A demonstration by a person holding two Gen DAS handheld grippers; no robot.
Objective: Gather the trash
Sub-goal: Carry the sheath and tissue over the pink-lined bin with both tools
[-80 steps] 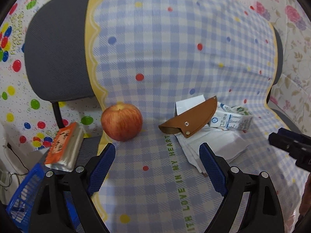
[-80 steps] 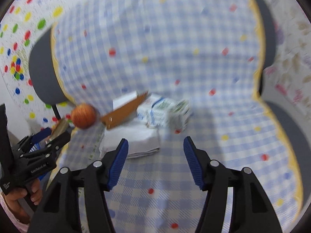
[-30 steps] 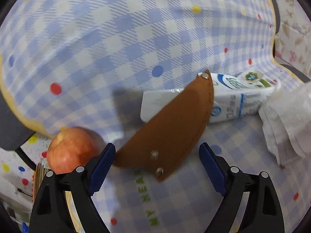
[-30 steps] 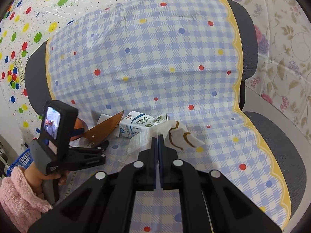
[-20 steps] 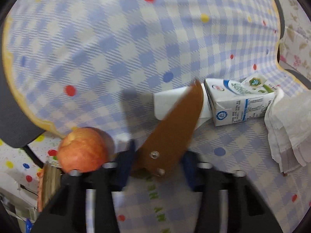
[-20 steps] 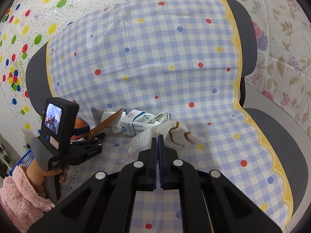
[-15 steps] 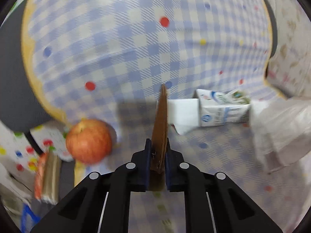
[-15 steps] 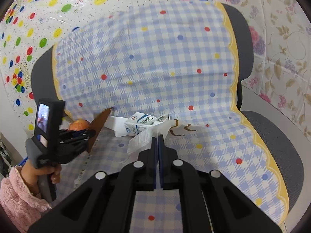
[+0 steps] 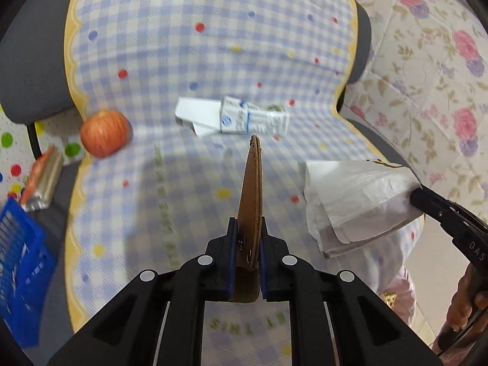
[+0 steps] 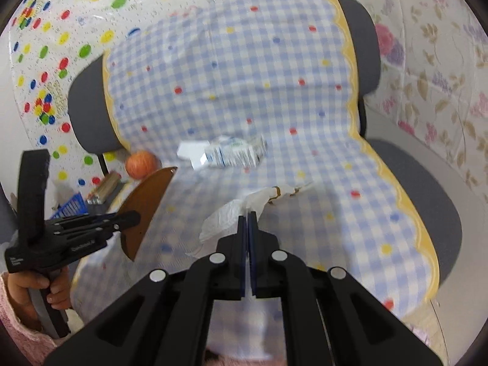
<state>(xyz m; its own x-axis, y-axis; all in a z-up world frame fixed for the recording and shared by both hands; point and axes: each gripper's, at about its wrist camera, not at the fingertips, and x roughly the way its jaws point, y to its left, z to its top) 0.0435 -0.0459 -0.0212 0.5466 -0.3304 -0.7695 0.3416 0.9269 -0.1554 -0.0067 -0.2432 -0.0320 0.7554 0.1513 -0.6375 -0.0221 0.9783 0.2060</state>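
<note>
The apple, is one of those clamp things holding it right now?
No. The apple sits alone on the checked cloth, while the left gripper has its jaws shut on a brown leather piece.

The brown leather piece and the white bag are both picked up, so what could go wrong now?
1. The left hand-held gripper pinches the brown leather piece only near one end; it might swing or slip out.
2. The white bag hangs limp from the right hand-held gripper, so filling it may be awkward.

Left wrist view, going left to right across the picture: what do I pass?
Blue basket → orange-labelled packet → apple → folded white paper → brown leather piece in the left gripper → white plastic bag → right gripper.
</note>
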